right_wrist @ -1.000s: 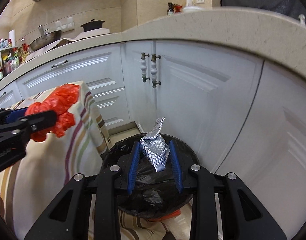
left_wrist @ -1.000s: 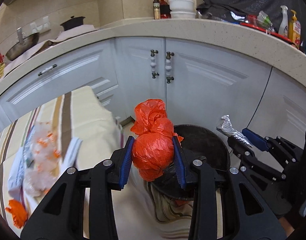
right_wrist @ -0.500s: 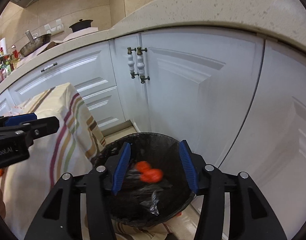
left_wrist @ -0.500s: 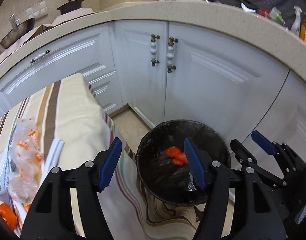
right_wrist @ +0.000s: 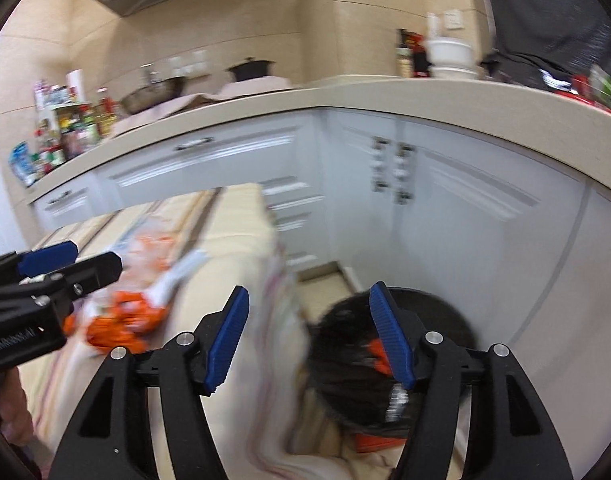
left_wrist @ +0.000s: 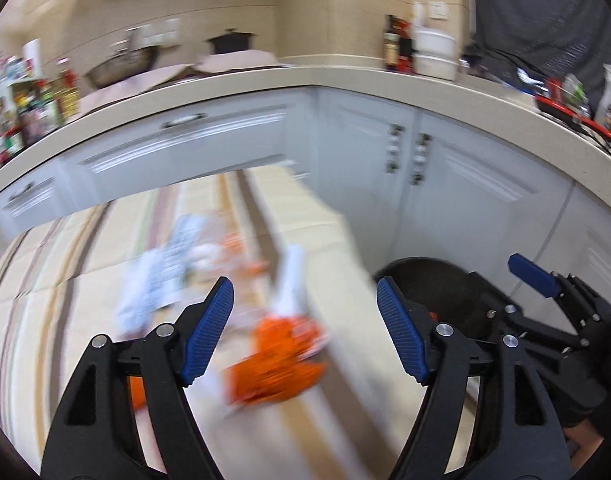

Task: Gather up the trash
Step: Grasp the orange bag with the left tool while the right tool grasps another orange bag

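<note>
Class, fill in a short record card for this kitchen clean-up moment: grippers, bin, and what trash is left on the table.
left gripper: open, nothing between the jaws, just been opening
right gripper: open, empty, just been opening
bin: black, on the floor by the cabinets, orange scrap inside
table trash: orange wrapper, blurred pale wrappers
tablecloth: striped, cream

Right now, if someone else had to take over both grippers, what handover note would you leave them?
Left gripper: open, empty; jaws have just been opening.
Right gripper: open, empty; jaws have just been opening, over the bin's near edge.
Bin: on the floor by the cabinets, beside the table; an orange piece and a foil scrap lie inside.
Table: orange trash and blurred white wrappers lie on it.
Done: some trash binned.
Left: pick up the table trash and bin it.
</note>
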A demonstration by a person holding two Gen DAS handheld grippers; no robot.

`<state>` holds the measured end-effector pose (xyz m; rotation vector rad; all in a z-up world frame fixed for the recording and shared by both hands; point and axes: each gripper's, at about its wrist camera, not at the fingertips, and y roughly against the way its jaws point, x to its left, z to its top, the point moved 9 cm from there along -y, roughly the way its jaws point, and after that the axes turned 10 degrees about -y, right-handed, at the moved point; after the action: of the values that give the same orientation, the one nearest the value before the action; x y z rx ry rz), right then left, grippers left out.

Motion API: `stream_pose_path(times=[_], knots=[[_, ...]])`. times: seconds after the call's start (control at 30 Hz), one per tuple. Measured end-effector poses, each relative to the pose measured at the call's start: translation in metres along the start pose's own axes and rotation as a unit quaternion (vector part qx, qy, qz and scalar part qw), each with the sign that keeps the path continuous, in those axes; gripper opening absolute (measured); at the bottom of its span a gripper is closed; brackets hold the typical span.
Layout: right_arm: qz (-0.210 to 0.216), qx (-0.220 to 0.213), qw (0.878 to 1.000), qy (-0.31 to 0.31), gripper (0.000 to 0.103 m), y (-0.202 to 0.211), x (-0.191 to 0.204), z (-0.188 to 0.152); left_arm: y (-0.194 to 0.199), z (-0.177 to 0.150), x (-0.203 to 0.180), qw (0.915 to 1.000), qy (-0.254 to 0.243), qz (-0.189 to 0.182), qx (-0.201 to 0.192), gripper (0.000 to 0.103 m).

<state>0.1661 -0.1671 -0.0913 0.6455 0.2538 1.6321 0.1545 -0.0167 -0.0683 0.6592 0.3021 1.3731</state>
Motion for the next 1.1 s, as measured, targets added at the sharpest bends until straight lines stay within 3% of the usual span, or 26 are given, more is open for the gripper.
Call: stream_pose_path(times=[0.27, 0.47, 0.77, 1.1], knots=[[0.064, 0.031, 0.996, 0.059, 0.065, -0.008, 0.086, -0.027, 0.028, -0.053, 0.087, 0.9954, 0.037, 0.087, 0.016, 0.077], [0.072, 0.053, 0.992, 0.091, 0.069, -0.020, 0.123, -0.045, 0.037, -0.085, 0.130, 0.9901, 0.066, 0.120, 0.030, 0.079], [0.062, 0.088, 0.990, 0.089, 0.078, -0.035, 0.130, -0.056, 0.025, -0.100, 0.135, 0.9914, 0.071, 0.102, 0.041, 0.084], [0.080, 0.090, 0.990, 0.074, 0.079, -0.030, 0.129, -0.051, 0.000, -0.104, 0.123, 0.9925, 0.068, 0.078, 0.066, 0.084]])
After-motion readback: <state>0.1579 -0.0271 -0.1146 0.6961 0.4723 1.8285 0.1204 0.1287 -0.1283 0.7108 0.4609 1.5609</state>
